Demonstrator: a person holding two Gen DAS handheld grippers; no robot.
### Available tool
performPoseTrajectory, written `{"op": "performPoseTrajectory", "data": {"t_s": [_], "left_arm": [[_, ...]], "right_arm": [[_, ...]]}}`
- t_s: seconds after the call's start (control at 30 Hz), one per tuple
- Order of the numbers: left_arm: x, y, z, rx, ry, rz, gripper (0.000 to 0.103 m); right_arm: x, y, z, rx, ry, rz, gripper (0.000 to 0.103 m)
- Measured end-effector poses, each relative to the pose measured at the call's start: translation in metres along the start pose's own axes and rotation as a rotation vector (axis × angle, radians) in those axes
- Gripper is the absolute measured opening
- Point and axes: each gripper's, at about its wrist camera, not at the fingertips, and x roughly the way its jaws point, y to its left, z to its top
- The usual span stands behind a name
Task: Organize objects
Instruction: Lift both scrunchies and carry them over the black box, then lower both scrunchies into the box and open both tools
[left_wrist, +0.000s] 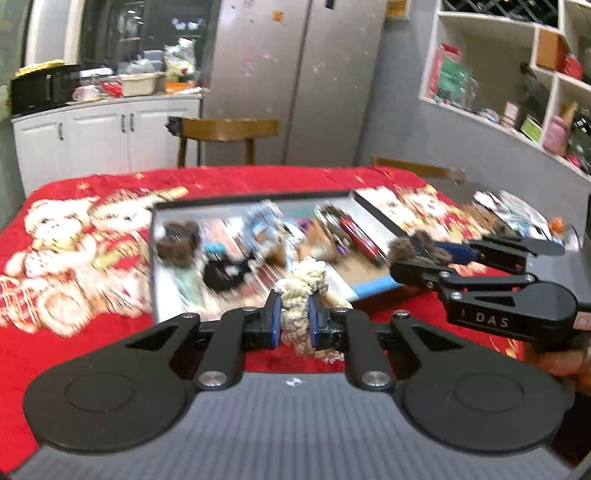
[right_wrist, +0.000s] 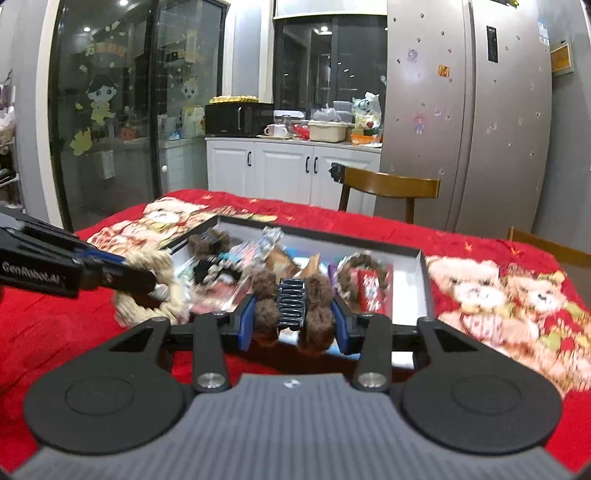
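My left gripper (left_wrist: 294, 320) is shut on a cream fluffy scrunchie (left_wrist: 301, 291), held above the near edge of a shallow black-rimmed box (left_wrist: 255, 201). My right gripper (right_wrist: 293, 320) is shut on a brown furry hair claw clip (right_wrist: 291, 304) with black teeth, also held over the box's near edge (right_wrist: 424, 284). In the left wrist view the right gripper (left_wrist: 417, 254) reaches in from the right with the brown clip (left_wrist: 419, 247). In the right wrist view the left gripper (right_wrist: 147, 278) comes in from the left with the scrunchie (right_wrist: 155, 284). The box holds several blurred small items.
A red bear-print cloth (left_wrist: 74, 240) covers the table. Inside the box lie another brown furry clip (left_wrist: 177, 243), a black clip (left_wrist: 221, 275) and a red packet (right_wrist: 371, 290). A wooden chair (left_wrist: 229, 133) stands behind the table. More items (left_wrist: 517, 214) lie at the right edge.
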Motion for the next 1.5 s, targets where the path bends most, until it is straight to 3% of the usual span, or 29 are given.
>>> {"op": "performPoseTrajectory", "data": {"t_s": [0.3,0.53,1.03,1.5], "left_arm": [[0.012,0.020,0.031,-0.069,-0.057,0.069,0.018],[0.035,0.025,0.043,-0.084,-0.053,0.113,0.018],[0.090,0.045,0.041,-0.092,-0.028,0.206,0.018],[0.120,0.061,0.029,-0.061,0.035,0.213,0.018]], "right_arm": [[0.033,-0.009,0.020,0.003,-0.020,-0.033,0.046],[0.057,0.003,0.027,-0.029,-0.026,-0.036,0.046],[0.091,0.001,0.010,0.011,0.041,-0.017,0.047],[0.112,0.009,0.004,-0.019,0.108,0.007,0.048]]}}
